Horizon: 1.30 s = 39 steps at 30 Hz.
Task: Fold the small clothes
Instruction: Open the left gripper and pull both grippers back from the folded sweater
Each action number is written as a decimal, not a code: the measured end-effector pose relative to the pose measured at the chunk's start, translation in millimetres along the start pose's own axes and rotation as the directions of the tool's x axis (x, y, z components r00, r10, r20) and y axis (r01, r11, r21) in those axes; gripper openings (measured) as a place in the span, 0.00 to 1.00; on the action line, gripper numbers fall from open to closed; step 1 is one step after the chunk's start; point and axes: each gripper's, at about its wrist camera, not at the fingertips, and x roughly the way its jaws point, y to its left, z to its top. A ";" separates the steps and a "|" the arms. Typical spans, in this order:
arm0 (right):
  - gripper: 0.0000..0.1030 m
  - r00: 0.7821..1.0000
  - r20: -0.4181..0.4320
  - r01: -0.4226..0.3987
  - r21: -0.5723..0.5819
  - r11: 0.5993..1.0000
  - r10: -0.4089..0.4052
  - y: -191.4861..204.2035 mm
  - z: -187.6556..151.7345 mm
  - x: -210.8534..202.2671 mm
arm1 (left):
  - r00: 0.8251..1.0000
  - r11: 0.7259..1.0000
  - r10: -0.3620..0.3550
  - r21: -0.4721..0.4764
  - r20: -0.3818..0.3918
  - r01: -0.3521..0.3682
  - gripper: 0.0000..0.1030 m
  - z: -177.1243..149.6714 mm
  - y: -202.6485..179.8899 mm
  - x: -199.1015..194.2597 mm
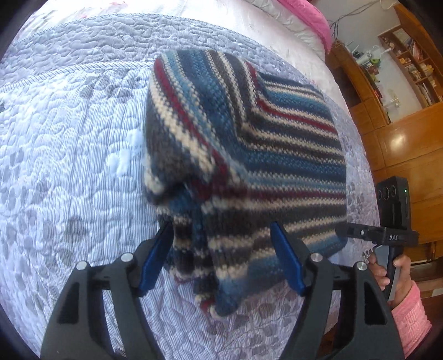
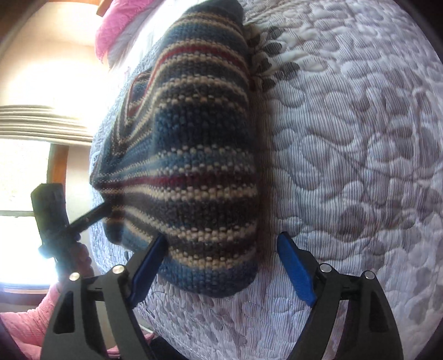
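A small knitted garment (image 1: 263, 138) with blue, cream, grey and dark red stripes lies folded on the quilted bedspread (image 1: 69, 166). One folded flap is bunched up on its left side. My left gripper (image 1: 220, 224) is open, with blue pads either side of the garment's near, blurred end. In the right wrist view the same garment (image 2: 199, 166) lies ahead, and my right gripper (image 2: 221, 235) is open around its near edge. At the far left of that view, the left gripper (image 2: 102, 207) meets a puckered corner of the knit.
The grey-and-white bedspread (image 2: 346, 166) fills most of both views. A pink blanket (image 1: 310, 16) lies at the bed's far side. Wooden shelves (image 1: 401, 69) stand beyond the bed. A hand in a pink sleeve (image 1: 398, 271) holds the right gripper (image 1: 346, 231). A bright window (image 2: 22, 180) is at left.
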 end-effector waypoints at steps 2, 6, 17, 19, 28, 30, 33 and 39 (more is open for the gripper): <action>0.74 0.999 0.005 -0.047 0.040 0.998 0.047 -2.6 -0.8 5.7 | 1.000 1.000 0.020 -0.007 -0.019 -0.020 0.68 -7.4 -0.4 7.8; 0.44 0.996 -0.004 -0.084 0.032 0.996 0.084 -5.0 -4.9 -4.2 | 0.998 0.998 0.046 -0.050 -0.046 -0.048 0.57 -12.1 9.7 18.9; 0.38 0.997 -0.002 0.076 -0.045 0.996 -0.076 4.9 -17.2 1.4 | 0.994 0.994 0.093 -0.044 -0.050 -0.095 0.64 -10.2 25.5 26.4; 0.39 0.998 0.001 0.068 -0.020 0.997 -0.068 -0.3 -18.3 5.1 | 0.995 0.995 0.083 -0.057 -0.046 -0.086 0.65 -21.1 34.9 27.5; 0.59 0.989 0.056 0.135 0.017 0.991 -0.136 24.8 -25.1 0.2 | 0.992 0.990 0.126 -0.062 -0.025 -0.127 0.66 -28.4 19.6 13.9; 0.66 0.983 0.079 0.167 0.012 0.986 -0.168 35.4 -31.3 -11.4 | 0.988 0.987 0.157 -0.042 -0.009 -0.157 0.66 -34.8 10.3 0.1; 0.73 0.966 0.097 0.241 -0.017 0.970 -0.239 50.9 -45.8 -28.8 | 0.983 0.982 0.184 -0.044 0.007 -0.183 0.71 -43.7 1.1 -21.3; 0.86 0.923 0.124 0.377 -0.102 0.921 -0.365 81.8 -82.1 -45.5 | 0.973 0.971 0.227 -0.084 0.041 -0.223 0.75 -65.5 -10.8 -64.7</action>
